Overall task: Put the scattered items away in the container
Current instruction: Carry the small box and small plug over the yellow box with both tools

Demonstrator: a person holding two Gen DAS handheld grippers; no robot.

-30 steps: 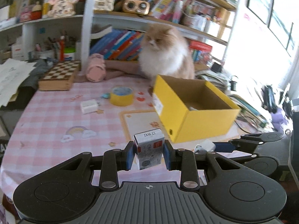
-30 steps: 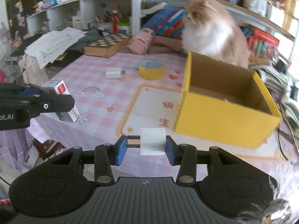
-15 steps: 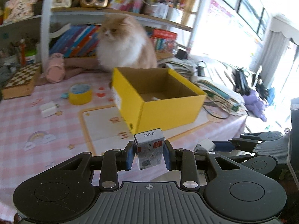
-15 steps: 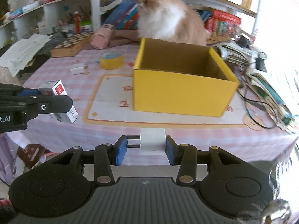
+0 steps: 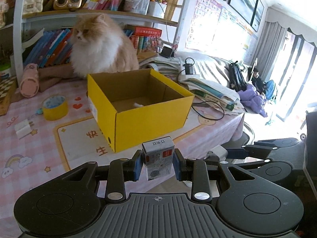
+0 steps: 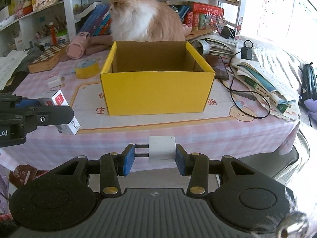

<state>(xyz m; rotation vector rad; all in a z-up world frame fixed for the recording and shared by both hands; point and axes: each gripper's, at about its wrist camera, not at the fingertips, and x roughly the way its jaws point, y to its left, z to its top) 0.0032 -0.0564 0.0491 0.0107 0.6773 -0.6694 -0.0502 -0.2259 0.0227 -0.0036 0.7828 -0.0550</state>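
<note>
At frame centre, the yellow box [image 6: 157, 91] is sitting on the worktop [image 6: 198, 128]; left gripper [image 5: 158, 161] is clamping a staple carton [image 5: 158, 159], right gripper [image 6: 155, 156] a charger [image 6: 161, 150]. Both are mid-carry; next, over the box, letting go.

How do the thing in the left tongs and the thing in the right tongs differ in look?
The small box in the left tongs is printed, with a red label and characters; the charger plug in the right tongs is plain white. The plug has two metal prongs pointing sideways; the box has none. Both are held off the table, outside the yellow box.
</note>
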